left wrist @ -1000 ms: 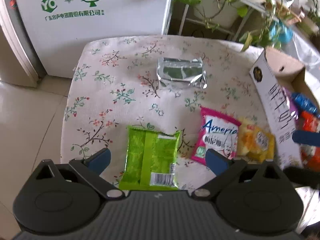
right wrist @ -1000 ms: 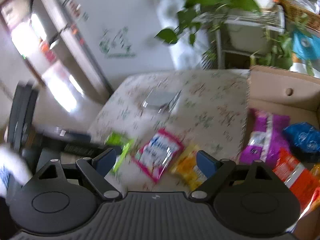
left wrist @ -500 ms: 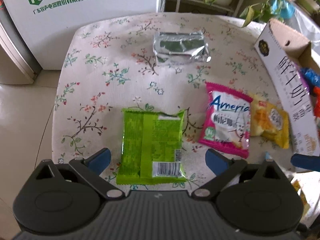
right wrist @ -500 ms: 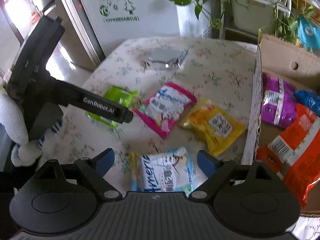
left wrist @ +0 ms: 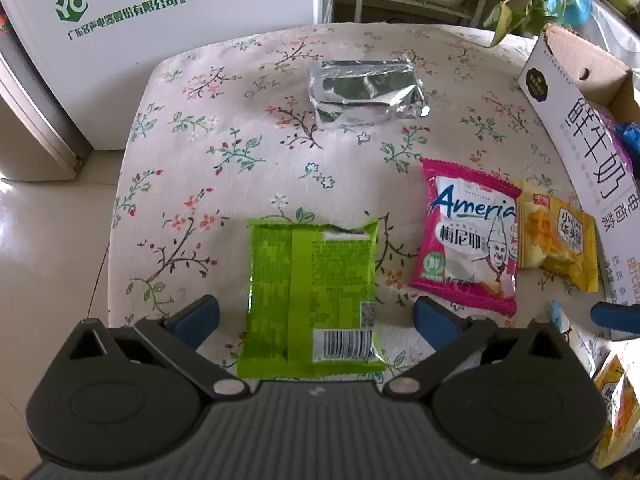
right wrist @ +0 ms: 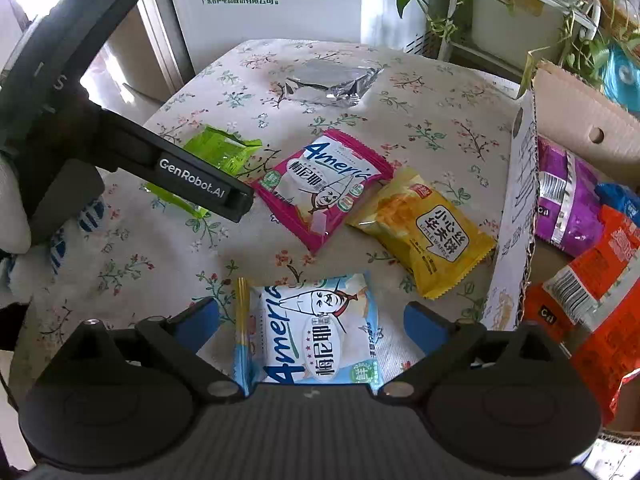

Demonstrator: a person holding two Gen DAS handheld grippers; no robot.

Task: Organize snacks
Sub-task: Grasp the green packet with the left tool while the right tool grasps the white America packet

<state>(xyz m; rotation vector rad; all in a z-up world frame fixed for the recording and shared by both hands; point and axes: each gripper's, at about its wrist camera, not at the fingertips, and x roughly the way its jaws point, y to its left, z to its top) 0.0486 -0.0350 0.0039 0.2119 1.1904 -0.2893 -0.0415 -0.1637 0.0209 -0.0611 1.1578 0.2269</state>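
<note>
Left gripper (left wrist: 314,316) now lower and closer over green packet (left wrist: 312,296), fingers straddling it, foil packet (left wrist: 366,94) filling more of view; right gripper (right wrist: 310,320) swung from blurred sweep to rest straddling blue packet (right wrist: 310,330); jaws wide on both.

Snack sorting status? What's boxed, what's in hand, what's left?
Boxed: purple pack, blue pack and orange packs lie in the cardboard box.
In hand: nothing. Left gripper is open around the green pack; right gripper is open around the light-blue pack.
Left on the table: those two, the pink pack, yellow pack and silver pack.
</note>
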